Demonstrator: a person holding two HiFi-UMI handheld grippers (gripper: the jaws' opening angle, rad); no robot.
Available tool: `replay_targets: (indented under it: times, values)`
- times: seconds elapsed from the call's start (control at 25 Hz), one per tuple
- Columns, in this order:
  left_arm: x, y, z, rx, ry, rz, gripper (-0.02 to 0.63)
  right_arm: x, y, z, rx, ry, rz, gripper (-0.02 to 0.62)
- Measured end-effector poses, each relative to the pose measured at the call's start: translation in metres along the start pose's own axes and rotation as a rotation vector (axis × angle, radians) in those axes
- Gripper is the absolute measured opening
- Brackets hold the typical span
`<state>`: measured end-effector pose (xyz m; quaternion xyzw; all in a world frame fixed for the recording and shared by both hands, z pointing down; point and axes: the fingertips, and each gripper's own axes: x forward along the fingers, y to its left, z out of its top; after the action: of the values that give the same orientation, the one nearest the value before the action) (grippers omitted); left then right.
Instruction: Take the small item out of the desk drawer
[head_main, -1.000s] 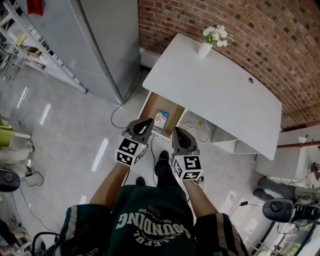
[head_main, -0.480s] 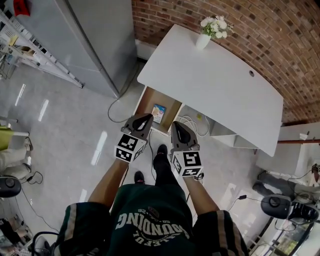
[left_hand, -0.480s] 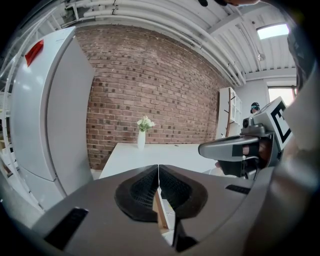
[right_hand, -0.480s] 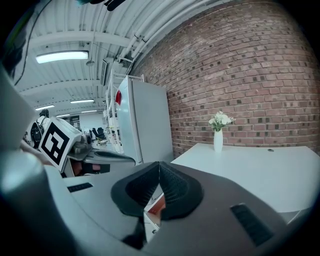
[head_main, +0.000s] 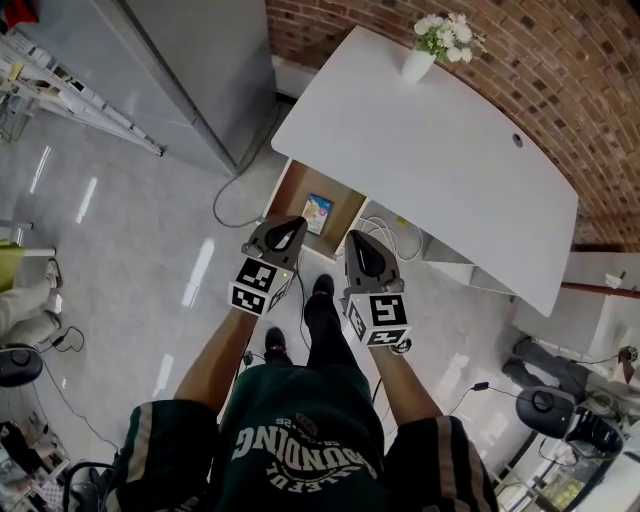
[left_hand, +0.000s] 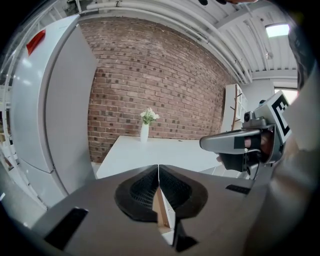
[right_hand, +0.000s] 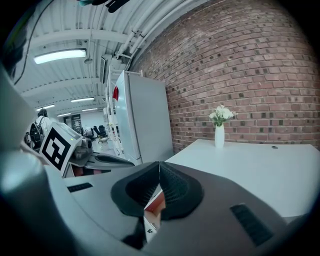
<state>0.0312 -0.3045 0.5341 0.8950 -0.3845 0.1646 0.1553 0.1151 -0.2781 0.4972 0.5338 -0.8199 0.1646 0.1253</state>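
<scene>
While I hold my two grippers, left gripper and right gripper, jaws pressed together on nothing, one drawer stands open under one white desk. One small item lies flat inside it: a light-blue rectangular packet with colourful print.

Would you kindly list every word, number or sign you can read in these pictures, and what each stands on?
"OUNDING", upside down, first letters unclear: the person's shirt.
Smaller line beside it: too blurred to read.
Small item in the drawer: print too small.
Marker cubes: square patterns only, no words.
</scene>
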Motion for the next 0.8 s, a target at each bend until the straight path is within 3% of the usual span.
replay_targets:
  times: [0.56,0.8]
  values:
    - [0.042,0.011,-0.046,-0.066,0.082,0.041,0.024,0.03,-0.009,-0.037,-0.031,0.082,0.071,0.025]
    - [0.065,0.015,-0.072,-0.107,0.123,0.068,0.201,0.037,-0.018,-0.047,-0.026,0.104,0.078,0.025]
